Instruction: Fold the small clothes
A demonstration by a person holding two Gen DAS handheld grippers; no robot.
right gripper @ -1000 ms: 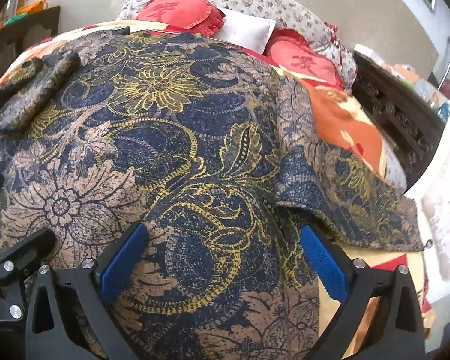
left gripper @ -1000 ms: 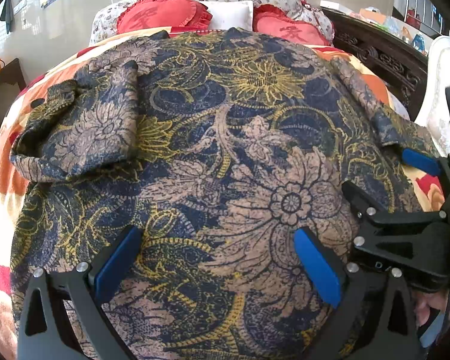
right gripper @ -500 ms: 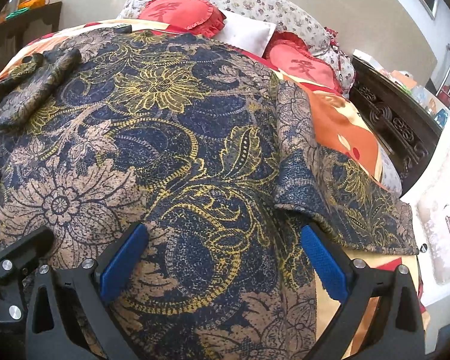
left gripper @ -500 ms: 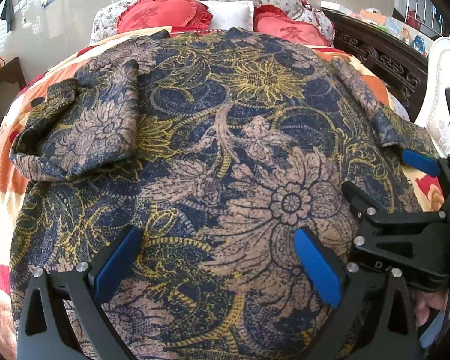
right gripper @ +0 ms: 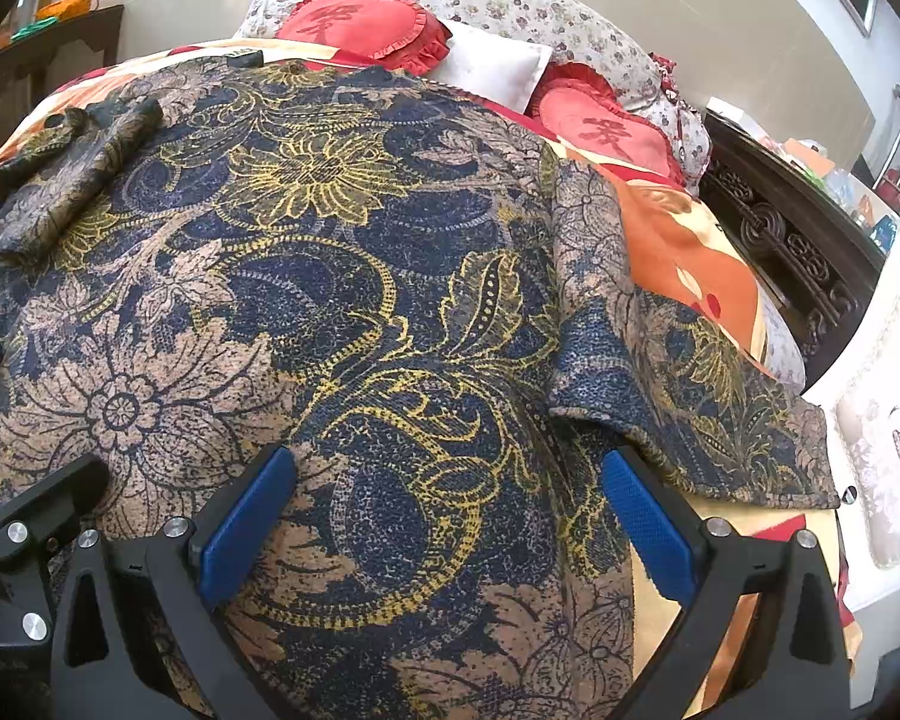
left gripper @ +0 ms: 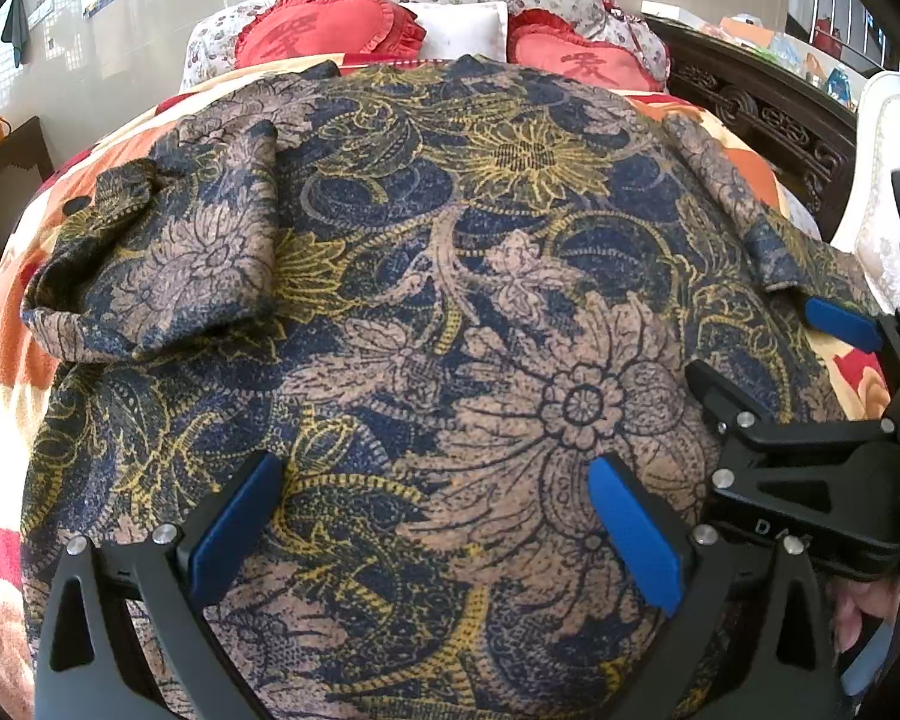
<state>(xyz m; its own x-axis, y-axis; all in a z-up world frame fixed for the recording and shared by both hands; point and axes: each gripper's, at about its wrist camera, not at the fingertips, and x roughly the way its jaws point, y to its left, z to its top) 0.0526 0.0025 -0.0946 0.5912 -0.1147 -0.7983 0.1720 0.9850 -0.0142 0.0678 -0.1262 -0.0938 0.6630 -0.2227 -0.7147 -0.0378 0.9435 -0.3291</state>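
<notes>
A navy, gold and tan floral garment (left gripper: 450, 300) (right gripper: 330, 300) lies spread flat on the bed. Its left sleeve (left gripper: 168, 264) is folded in over the body; its right sleeve (right gripper: 690, 396) lies out to the right. My left gripper (left gripper: 432, 516) hovers open over the garment's lower middle, nothing between its blue pads. My right gripper (right gripper: 450, 510) is open too, above the lower right part near the sleeve's base. In the left wrist view, the right gripper (left gripper: 810, 450) shows at the right edge.
Red heart cushions (left gripper: 330, 36) and a white pillow (right gripper: 492, 66) lie at the bed's head. An orange patterned blanket (right gripper: 684, 258) covers the bed. A dark carved wooden frame (right gripper: 792, 234) and a white upholstered piece (right gripper: 882, 432) stand at the right.
Almost nothing has moved. The right wrist view has shifted slightly, showing a little more of the room at right; both grippers stay open above the garment.
</notes>
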